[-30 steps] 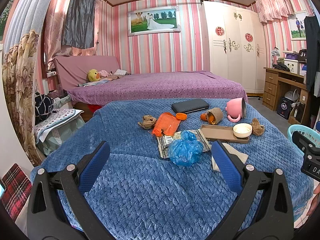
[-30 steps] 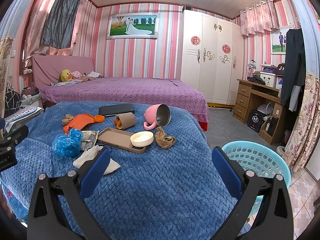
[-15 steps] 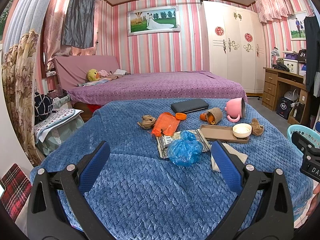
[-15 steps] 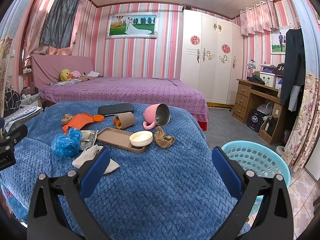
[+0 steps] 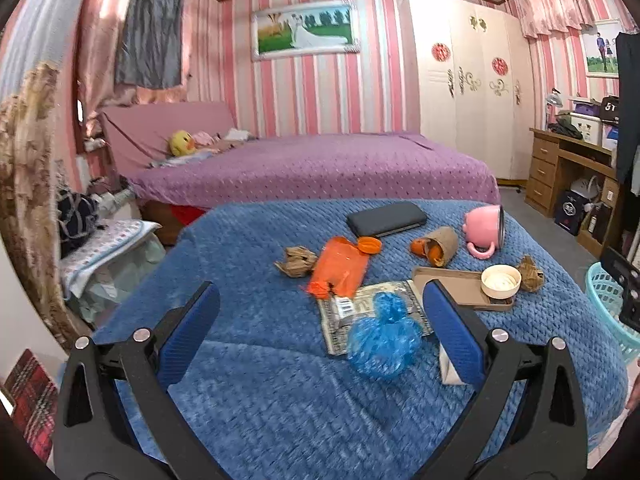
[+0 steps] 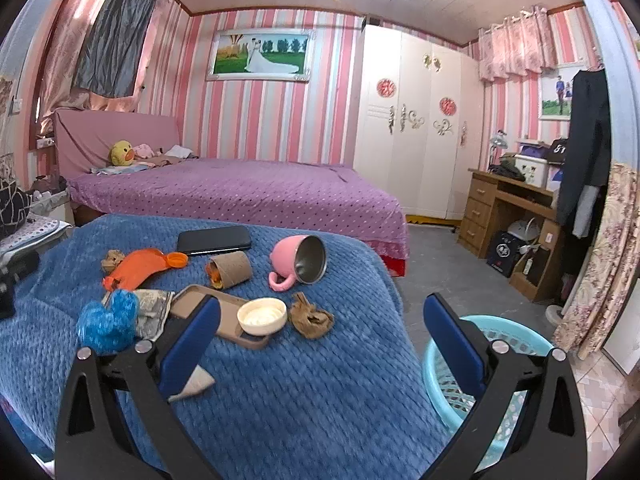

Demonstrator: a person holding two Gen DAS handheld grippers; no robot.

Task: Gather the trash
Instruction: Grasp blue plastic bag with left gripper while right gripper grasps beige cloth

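Observation:
Trash lies on a blue blanket (image 5: 260, 360): a crumpled blue plastic bag (image 5: 382, 340) on a silver wrapper (image 5: 352, 312), an orange pouch (image 5: 340, 266), brown paper wads (image 5: 296, 262) (image 6: 310, 316), and a paper cup with orange peel (image 5: 438, 242). The blue bag also shows in the right wrist view (image 6: 108, 322). My left gripper (image 5: 320, 332) is open and empty, just short of the blue bag. My right gripper (image 6: 320, 344) is open and empty over the blanket's right side. A turquoise basket (image 6: 476, 400) stands on the floor at the right.
A pink mug (image 6: 298, 260) lies on its side by a black phone (image 6: 214, 240). A white bowl (image 6: 262, 314) sits on a brown tray (image 6: 192, 304). A white tissue (image 6: 196, 380) lies near my right finger. A purple bed (image 6: 240, 192) and a desk (image 6: 508, 204) stand behind.
Both grippers have moved a little forward over the blanket; the items look nearer. The left view has shifted slightly left. Both stay open and nothing was taken hold of.

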